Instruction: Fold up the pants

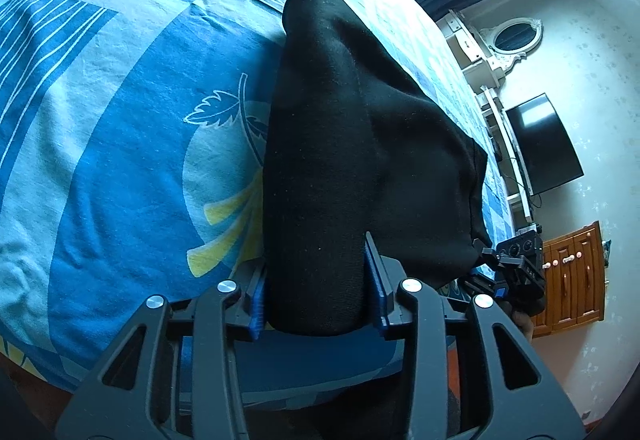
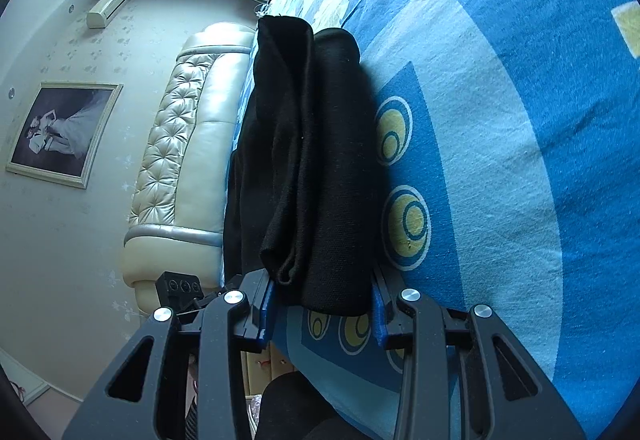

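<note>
Left wrist view shows the left gripper with a thick fold of the black knit pants between its blue-padded fingers; the cloth fills the gap from pad to pad, so the fingers are held partway apart, closed on the fabric. The pants stretch away from the gripper in a long dark bundle over the bed's blue patterned sheet with pale leaf and yellow shapes. At the right edge of this view the right gripper meets the far end of the bundle. A dark flat screen hangs on the pale wall, above a brown wooden cabinet.

Right wrist view shows the right gripper likewise clamped on the pants, folded in several layers between its fingers, over the sheet. A cream tufted leather headboard and a framed picture lie to the left.
</note>
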Demonstrator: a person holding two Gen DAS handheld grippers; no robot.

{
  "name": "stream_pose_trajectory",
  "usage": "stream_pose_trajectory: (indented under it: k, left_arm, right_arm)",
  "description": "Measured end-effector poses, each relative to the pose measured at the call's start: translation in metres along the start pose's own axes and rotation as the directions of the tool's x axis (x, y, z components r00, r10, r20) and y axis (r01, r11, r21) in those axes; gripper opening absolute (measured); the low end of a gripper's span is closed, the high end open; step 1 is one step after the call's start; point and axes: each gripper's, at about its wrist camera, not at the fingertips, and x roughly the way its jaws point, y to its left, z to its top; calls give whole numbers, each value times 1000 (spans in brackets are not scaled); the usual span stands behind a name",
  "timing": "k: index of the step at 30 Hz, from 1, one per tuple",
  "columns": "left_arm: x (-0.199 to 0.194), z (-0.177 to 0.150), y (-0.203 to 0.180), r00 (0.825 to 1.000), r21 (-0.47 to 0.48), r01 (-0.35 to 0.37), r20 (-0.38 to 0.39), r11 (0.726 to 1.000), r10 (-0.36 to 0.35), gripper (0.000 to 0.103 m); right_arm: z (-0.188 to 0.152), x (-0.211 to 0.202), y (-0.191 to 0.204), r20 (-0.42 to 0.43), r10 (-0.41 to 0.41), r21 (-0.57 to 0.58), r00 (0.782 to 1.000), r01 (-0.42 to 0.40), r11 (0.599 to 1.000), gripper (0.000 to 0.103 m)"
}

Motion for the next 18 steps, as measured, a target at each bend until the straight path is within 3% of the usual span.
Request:
stream_pose_trajectory:
  k: [8,13,18]
  left_arm:
    - [-7,-6,-4,998,55,-36,50,998,33,68]
    - [-13,-11,-1,998,41,-38,57,998,35,71]
    - [-20,-18,-8,996,50,-73,63,996,70,72]
  right_arm:
    - [-1,-8,-13,21,128,60,992,-129,990,47]
    - [-6,-18,-18,50,202,76,978,-205,976,55]
    - [-14,-29,-20,81,221,89,972,-228,970,59]
